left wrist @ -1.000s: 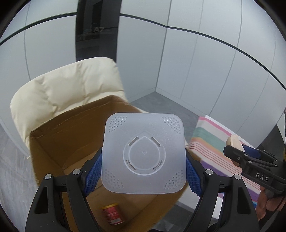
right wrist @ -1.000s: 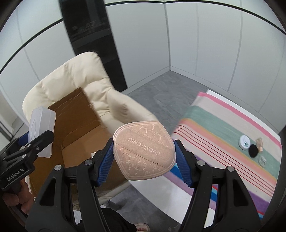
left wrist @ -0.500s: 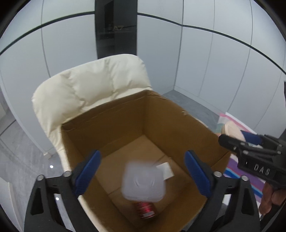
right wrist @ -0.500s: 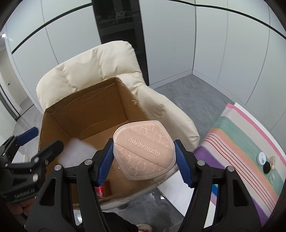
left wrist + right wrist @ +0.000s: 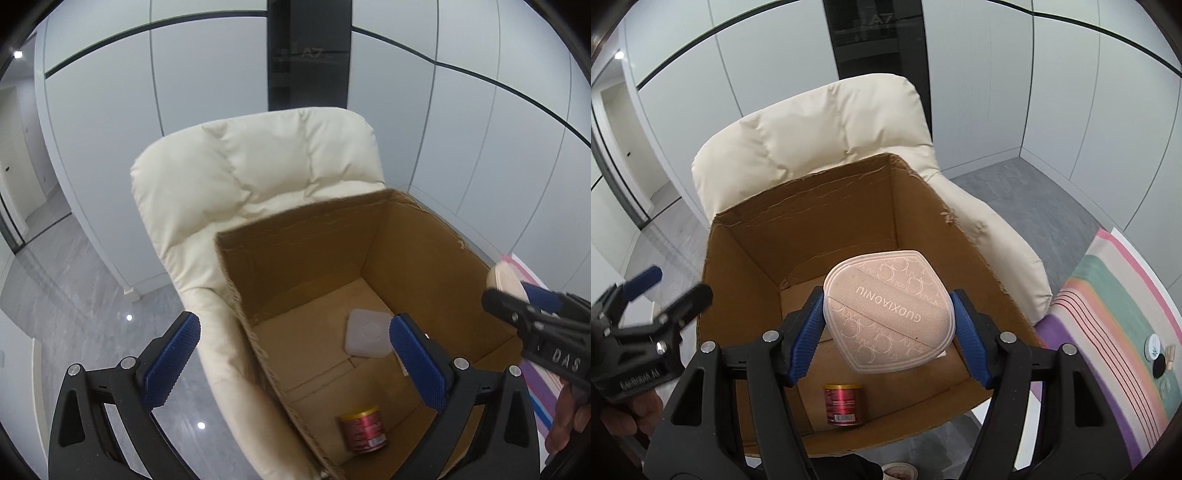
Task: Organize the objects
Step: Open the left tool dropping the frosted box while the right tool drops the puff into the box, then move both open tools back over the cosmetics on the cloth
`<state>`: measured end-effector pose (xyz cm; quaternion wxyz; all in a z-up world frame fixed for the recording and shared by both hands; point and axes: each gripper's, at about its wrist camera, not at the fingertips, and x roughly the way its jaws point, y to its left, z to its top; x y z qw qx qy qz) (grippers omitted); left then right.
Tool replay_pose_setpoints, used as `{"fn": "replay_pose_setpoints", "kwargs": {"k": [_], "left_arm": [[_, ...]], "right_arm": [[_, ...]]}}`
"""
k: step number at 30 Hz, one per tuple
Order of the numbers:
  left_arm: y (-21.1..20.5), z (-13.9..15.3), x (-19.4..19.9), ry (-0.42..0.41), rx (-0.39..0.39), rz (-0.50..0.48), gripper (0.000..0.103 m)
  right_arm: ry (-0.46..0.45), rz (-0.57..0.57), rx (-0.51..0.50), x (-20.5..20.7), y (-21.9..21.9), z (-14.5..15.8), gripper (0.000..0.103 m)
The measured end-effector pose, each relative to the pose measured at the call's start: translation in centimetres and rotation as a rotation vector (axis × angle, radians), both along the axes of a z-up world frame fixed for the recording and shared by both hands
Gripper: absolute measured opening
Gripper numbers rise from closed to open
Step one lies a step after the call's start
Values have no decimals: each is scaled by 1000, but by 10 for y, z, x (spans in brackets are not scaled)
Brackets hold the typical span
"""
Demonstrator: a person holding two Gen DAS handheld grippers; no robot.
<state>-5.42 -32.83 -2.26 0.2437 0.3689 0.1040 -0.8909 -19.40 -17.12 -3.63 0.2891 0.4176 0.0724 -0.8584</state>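
Right gripper (image 5: 888,332) clamps the pink puff (image 5: 888,314) over the cardboard box (image 5: 746,266) – puff face only in right view. Left gripper (image 5: 295,363) spread, empty; left view alone shows the white case (image 5: 367,338) on box floor, past the red can (image 5: 364,428). Cream chair (image 5: 240,184) behind.

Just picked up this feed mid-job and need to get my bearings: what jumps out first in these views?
The pink powder puff fills the middle of the right wrist view, clamped in the right gripper above the open cardboard box on the cream armchair. Inside the box lie a white square case and a small red can. The left gripper hangs open and empty over the box's left wall.
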Motion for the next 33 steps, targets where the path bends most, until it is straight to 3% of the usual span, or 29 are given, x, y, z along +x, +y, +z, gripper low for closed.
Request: {"fn": "replay_pose_setpoints", "kwargs": {"k": [4, 6, 12, 33], "left_arm": [[-7, 1, 2, 7, 15, 15, 103], [-6, 1, 1, 8, 20, 12, 103], [2, 1, -6, 9, 20, 0, 103], [72, 2, -56, 26, 53, -136, 103]], "right_arm": [[16, 7, 20, 4, -2, 2, 74], [23, -8, 1, 4, 3, 5, 88], [44, -81, -5, 0, 21, 11, 103], [102, -205, 42, -9, 108, 14, 103]]}}
